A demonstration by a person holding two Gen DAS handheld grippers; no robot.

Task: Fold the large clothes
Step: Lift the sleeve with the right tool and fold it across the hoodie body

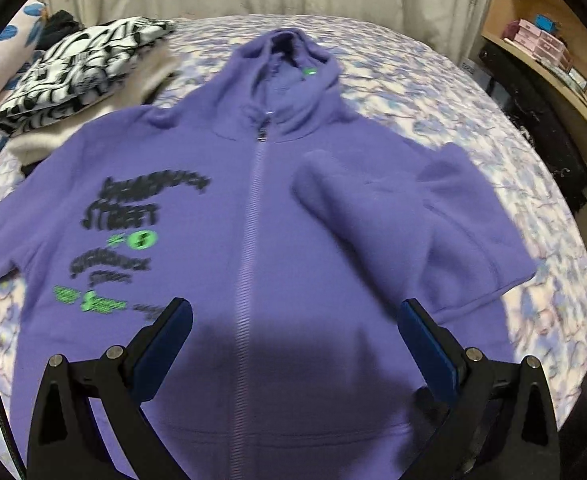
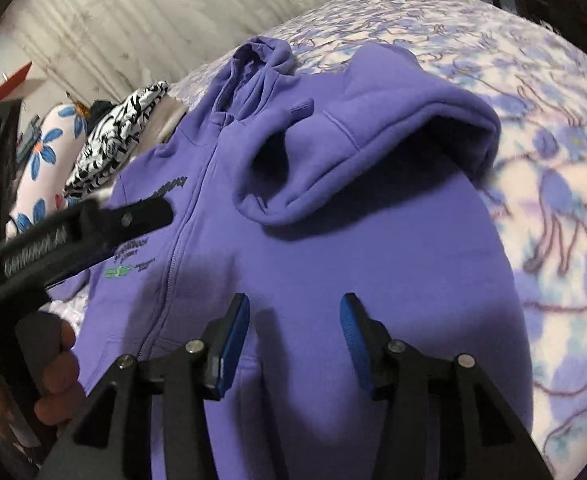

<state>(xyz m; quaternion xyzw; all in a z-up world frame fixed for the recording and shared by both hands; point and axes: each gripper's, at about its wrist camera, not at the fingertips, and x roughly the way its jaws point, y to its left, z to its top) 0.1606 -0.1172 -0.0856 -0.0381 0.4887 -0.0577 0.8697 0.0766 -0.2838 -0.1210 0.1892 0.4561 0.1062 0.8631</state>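
I am folding a big purple hoodie [image 1: 253,264]. It lies flat on the bed [image 1: 433,92], front side up, zipped shut, with the hood at the far end. One sleeve [image 2: 357,152] is already folded in and rests on the chest, on my right side. The other sleeve [image 1: 1,248] is not folded yet and sticks out flat on my left side, near a pile of black and white clothes [image 1: 77,68].

My left gripper [image 1: 295,320] hangs over the bottom half of the hoodie. Its two fingers are spread wide and nothing is between them. My right gripper [image 2: 295,320] is also over the lower part, on the side with the folded sleeve. Its fingers are partly apart and hold nothing.

So I think the sleeve step is half done. Next, my left gripper should go to the flat sleeve, pinch it near the cuff, and lay it across the chest. The cuff is hard to see here because the picture is blurry, so I need to find the edge first.
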